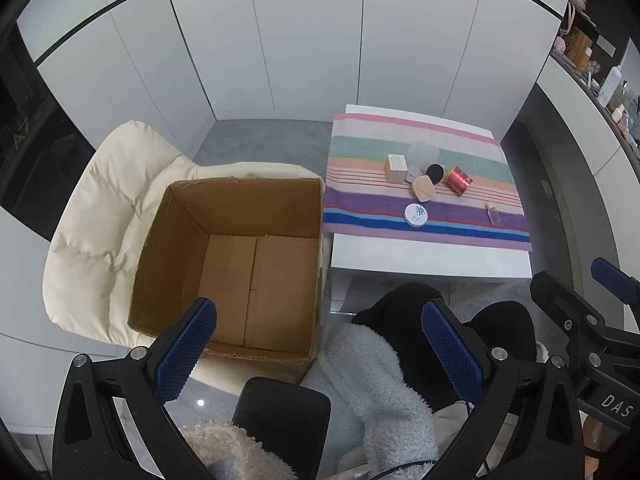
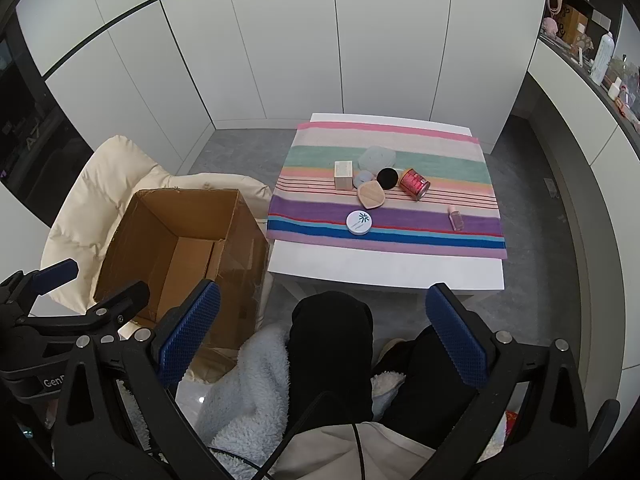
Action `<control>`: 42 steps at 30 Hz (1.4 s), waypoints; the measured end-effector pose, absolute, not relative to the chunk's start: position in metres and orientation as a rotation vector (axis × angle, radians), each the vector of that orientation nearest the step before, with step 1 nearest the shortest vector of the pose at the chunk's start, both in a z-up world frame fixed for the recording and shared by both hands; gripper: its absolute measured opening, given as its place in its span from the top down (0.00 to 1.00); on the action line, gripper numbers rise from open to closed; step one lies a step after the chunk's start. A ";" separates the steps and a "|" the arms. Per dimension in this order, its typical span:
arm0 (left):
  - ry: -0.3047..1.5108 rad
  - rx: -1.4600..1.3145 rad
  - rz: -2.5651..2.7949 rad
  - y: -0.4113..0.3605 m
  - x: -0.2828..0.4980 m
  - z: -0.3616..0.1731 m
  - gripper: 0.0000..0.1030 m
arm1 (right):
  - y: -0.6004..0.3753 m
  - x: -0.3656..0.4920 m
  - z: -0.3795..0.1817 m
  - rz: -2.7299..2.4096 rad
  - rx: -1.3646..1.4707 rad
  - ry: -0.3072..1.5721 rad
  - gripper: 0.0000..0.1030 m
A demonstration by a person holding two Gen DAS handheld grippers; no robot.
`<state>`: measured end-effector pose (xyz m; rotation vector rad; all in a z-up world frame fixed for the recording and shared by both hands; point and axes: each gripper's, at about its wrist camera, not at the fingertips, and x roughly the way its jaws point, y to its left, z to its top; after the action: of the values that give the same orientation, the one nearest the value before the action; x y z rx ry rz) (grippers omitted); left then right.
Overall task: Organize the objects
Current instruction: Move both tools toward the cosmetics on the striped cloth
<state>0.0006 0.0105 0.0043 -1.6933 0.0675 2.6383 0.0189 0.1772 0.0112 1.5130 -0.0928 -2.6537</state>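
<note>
Both grippers, left and right, spread, empty. Ahead: small red metallic tin lying sideways; likely rolls if nudged.

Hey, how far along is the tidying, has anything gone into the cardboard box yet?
Nothing looks done: the cardboard box is empty. Nothing is in hand: the left gripper and right gripper are both open. Still on the striped towel: white jar, red can, small box, puffs, pink bottle.
</note>
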 end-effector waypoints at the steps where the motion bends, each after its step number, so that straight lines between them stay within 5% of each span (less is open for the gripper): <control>1: 0.067 -1.693 2.639 0.010 0.001 0.005 0.00 | 0.177 0.019 0.012 -2.655 1.512 -0.091 0.00; 42: 0.210 -1.772 2.592 0.146 -0.015 -0.008 0.00 | 0.301 0.014 0.002 -2.719 1.520 -0.242 0.00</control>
<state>-0.0155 0.1456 -0.0076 -1.7715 0.2096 2.5920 0.0140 0.3015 0.0024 1.5201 -0.2422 -2.7191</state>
